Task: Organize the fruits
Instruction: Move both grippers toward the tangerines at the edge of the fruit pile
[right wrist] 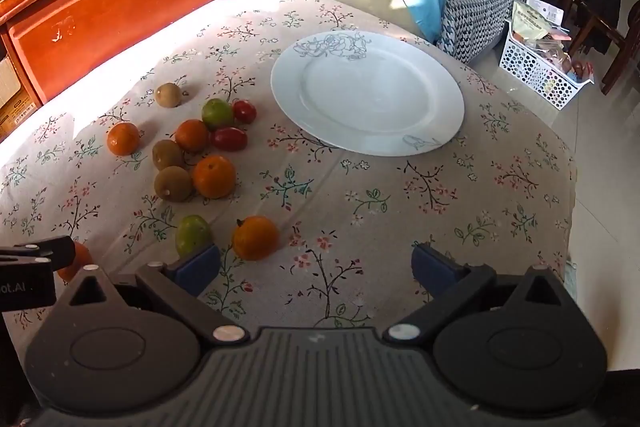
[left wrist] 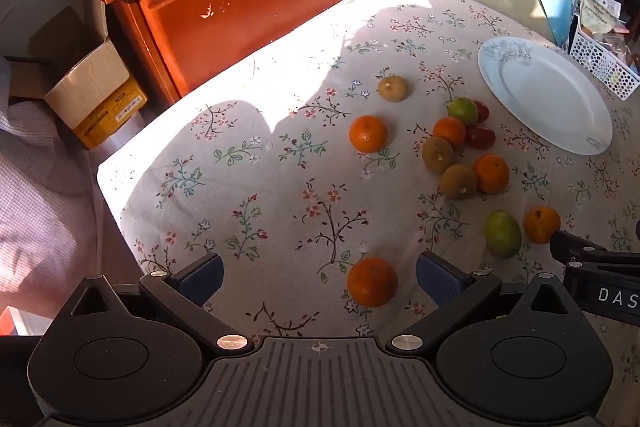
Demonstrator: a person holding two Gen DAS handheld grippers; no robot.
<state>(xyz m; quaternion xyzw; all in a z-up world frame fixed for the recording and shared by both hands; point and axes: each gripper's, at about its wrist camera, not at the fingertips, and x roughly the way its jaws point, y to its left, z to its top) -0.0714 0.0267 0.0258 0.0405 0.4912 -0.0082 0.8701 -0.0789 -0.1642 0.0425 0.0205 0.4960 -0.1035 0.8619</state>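
**Fruit loose on cloth, plate empty**

My left gripper (left wrist: 318,277) hangs w/ fingers spread wide, holding nothing; a round, dimpled orange (left wrist: 372,281) sits just ahead between them. Right gripper (right wrist: 316,269) is likewise wide, empty. Glossy white plate (right wrist: 368,93) lies far side of the floral-cloth surface (right wrist: 460,195), nearer my right.

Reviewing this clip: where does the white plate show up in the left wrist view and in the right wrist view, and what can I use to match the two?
Left wrist view: the white plate lies at the upper right, empty, right of the fruit cluster.
Right wrist view: the white plate lies just above centre, empty, right of the same cluster.
Shared landmark: the two red tomatoes at the cluster's plate-side edge.
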